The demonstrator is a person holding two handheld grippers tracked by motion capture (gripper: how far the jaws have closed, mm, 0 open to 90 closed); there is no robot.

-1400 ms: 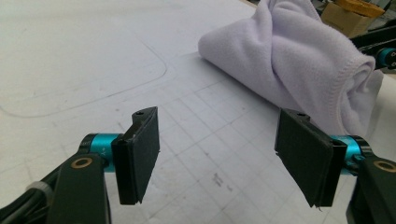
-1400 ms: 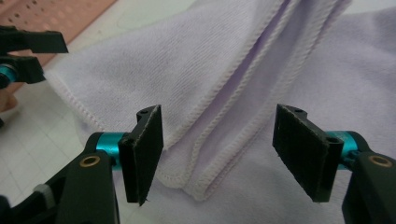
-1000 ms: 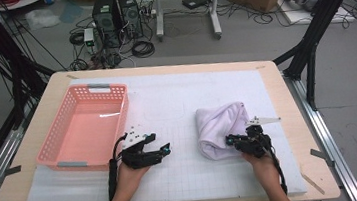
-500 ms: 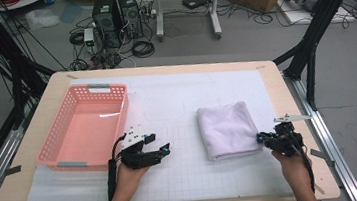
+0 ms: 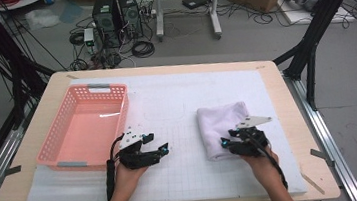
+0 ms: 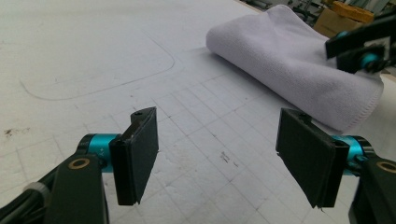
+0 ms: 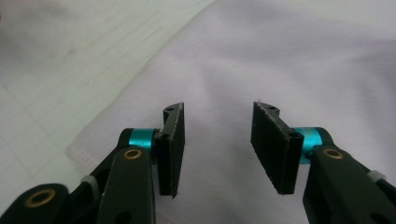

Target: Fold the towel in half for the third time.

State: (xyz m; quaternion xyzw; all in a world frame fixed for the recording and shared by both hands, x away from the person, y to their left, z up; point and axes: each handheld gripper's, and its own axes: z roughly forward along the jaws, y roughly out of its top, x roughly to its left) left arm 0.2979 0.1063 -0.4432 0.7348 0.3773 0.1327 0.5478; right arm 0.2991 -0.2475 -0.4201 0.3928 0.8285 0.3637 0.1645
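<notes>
A folded white towel (image 5: 221,123) lies on the white gridded mat (image 5: 167,106), right of centre. My right gripper (image 5: 227,141) is at the towel's near edge with its jaws over the cloth. In the right gripper view the right gripper (image 7: 217,140) is open: its jaws have just been opening, with the towel (image 7: 280,56) beneath them and nothing pinched. My left gripper (image 5: 156,143) rests on the mat left of the towel. The left gripper (image 6: 217,154) is open and empty, facing the towel (image 6: 289,60) and the right gripper (image 6: 359,46).
A pink plastic basket (image 5: 90,89) stands at the left of the mat, just behind the left hand. The table's wooden edge (image 5: 287,99) runs close to the towel's right side. Black frame legs and cables are on the floor beyond.
The towel went from a bunched heap under the right gripper to a flat fold. The right hand swung out right, then came back to the towel's near edge with wider jaws. The left hand stayed still.
</notes>
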